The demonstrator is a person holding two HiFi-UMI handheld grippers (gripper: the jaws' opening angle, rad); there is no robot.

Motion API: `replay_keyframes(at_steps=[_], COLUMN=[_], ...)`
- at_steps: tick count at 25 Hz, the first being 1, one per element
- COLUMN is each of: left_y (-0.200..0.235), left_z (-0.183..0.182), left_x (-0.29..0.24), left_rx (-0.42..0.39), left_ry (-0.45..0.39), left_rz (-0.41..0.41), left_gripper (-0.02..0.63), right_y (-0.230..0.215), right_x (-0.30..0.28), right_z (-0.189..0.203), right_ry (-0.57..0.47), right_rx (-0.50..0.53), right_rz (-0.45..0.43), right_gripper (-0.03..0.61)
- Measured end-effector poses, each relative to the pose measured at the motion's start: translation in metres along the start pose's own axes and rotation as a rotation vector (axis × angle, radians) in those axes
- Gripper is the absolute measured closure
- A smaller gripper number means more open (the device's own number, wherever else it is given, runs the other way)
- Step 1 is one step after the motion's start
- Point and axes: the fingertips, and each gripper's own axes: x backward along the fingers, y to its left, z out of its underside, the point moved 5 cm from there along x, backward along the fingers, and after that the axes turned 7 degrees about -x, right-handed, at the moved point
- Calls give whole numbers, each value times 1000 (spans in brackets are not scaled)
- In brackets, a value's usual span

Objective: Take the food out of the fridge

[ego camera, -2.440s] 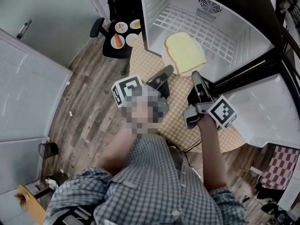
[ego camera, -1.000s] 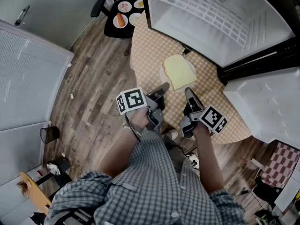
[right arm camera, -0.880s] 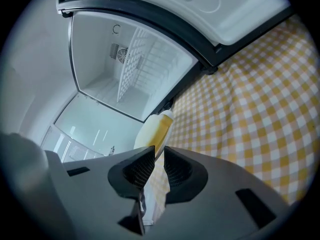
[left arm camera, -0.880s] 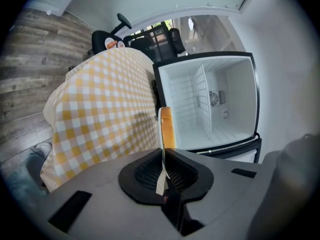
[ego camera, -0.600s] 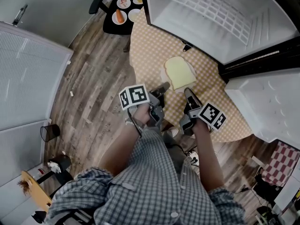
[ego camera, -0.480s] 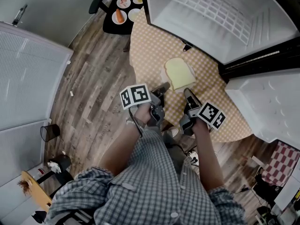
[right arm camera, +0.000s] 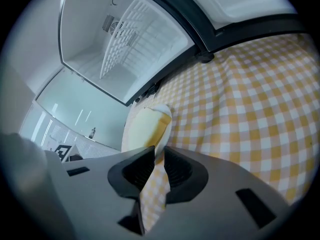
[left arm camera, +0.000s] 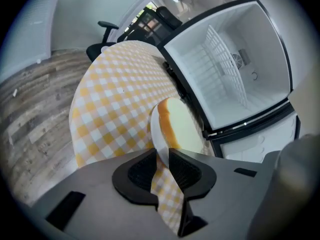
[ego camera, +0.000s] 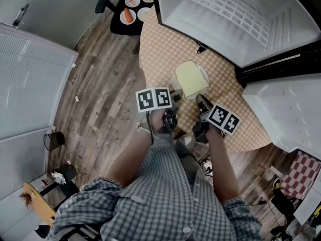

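Observation:
A slice of bread [ego camera: 191,78] lies on a white plate [ego camera: 174,79] held over the yellow checked table [ego camera: 160,49]. My left gripper [ego camera: 175,91] is shut on the plate's near-left rim, and my right gripper [ego camera: 200,98] is shut on its near-right rim. In the left gripper view the plate rim [left arm camera: 155,129] runs into the left gripper [left arm camera: 161,158], with the bread [left arm camera: 178,126] on top. The right gripper view shows the right gripper [right arm camera: 156,159] pinching the plate [right arm camera: 129,131] under the bread [right arm camera: 146,121]. The open fridge [ego camera: 225,14] stands behind with a bare wire shelf.
The fridge door [ego camera: 281,109] hangs open at the right. A black chair [ego camera: 131,15] at the far left carries several small plates of food. Wooden floor [ego camera: 95,99] lies left of the table. A small bin [ego camera: 50,141] stands near a white cabinet.
The plate with the bread has come out of the fridge and now hangs over the table, closer to me. Both grippers moved back with it; the left one has turned.

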Motion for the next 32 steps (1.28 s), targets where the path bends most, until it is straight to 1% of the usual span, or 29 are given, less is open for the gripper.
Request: replay_keyframes(at_steps=[3,6,8,10,13,15,17,18,19,20,27,32], left_y=[-1,0,3,6,8,6,1,-2,-6,-10,-44,-71], left_z=[-1,-6,-10,-14,-18,-19,-19,-20,-21,-21,-32,-46], left_x=[1,5,10,16,23,29,34,36,38,41,56,71], left_rx=[-96,-186,-211,-218,-237,-258,-274,-281,-291,-306,-465,-544], left_ry=[32,21,-8,-36,-63,-80,-102,-111,-119,-127,-163,-223], left_rz=[-68,-115,-135,-148,-159,-138,-103,-88,-73,-60,-13,9], left_gripper=[537,532,532,533,602,606,606,607,607,607,607,607], right_y=[-1,0,0,-1,-1,0,2,4,8,12,48,75], right_x=[-2,-3,-2,0,4,7,13,17,21,25,54,79], right_z=[0,-1,-3,-6,-12,-16,-20,-23,-25,-27,-36,-45], right_ry=[2,-2,-7,-22,-56,-76,-103,-121,-140,-157,-235,-307], right_rx=[21,50,87,132,164,177,212,239,271,308,520,632], right_rz=[22,42,61,88,112,115,125,131,134,132,110,89], right_gripper=[531,531,531,531,531,531,531,535,560,564,568,569])
